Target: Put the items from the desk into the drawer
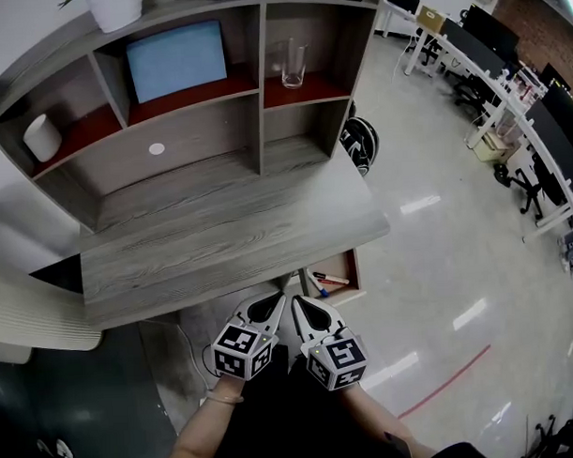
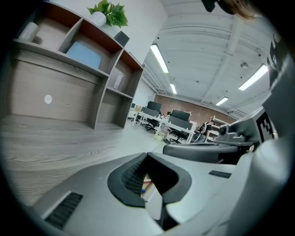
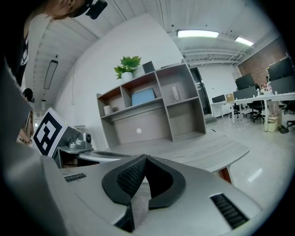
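Observation:
The grey wooden desk top (image 1: 221,235) lies bare in the head view. Under its right front corner an open drawer (image 1: 356,268) holds a few pens (image 1: 329,280). My left gripper (image 1: 278,302) and right gripper (image 1: 300,305) hover side by side just in front of the desk's front edge, left of the drawer. Both are shut with nothing between their pads. In the left gripper view the left gripper's (image 2: 146,156) tips meet, with the right gripper's body (image 2: 207,150) close beside it. The right gripper view shows the right gripper (image 3: 145,157) shut too, pointing at the desk.
The hutch on the desk holds a blue board (image 1: 175,58), a glass (image 1: 293,63), a white cylinder (image 1: 42,138) and a white pot (image 1: 115,9) on top. A black bag (image 1: 360,141) lies on the floor behind. A white chair (image 1: 27,317) stands at the left.

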{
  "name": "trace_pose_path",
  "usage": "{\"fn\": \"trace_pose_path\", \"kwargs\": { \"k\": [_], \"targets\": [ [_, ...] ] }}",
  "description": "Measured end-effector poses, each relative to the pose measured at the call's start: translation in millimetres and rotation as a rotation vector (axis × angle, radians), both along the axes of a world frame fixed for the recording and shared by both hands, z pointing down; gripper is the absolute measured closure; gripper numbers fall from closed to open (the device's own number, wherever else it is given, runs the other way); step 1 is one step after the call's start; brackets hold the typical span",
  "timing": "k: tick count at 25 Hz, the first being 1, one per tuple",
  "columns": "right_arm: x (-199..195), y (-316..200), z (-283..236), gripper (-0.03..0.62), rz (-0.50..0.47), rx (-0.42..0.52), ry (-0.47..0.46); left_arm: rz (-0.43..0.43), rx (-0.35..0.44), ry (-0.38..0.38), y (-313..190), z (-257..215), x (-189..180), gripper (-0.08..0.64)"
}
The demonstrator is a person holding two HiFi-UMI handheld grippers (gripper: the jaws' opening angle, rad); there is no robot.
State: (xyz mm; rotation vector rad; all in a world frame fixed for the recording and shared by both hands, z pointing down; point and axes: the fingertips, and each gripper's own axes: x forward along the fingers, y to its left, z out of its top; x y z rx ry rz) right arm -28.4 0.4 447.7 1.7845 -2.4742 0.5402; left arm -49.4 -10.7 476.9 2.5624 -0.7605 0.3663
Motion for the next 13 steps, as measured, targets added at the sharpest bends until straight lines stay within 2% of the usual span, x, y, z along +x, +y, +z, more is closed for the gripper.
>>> {"fn": "trace_pose_path", "kwargs": {
  "k": [13],
  "targets": [
    [-0.1,14.5,-4.6,0.584,0.025,-0.002,-0.006,0.009,0.013,0.014,3.1,-1.7,-9.2,0.557]
  ]
}}
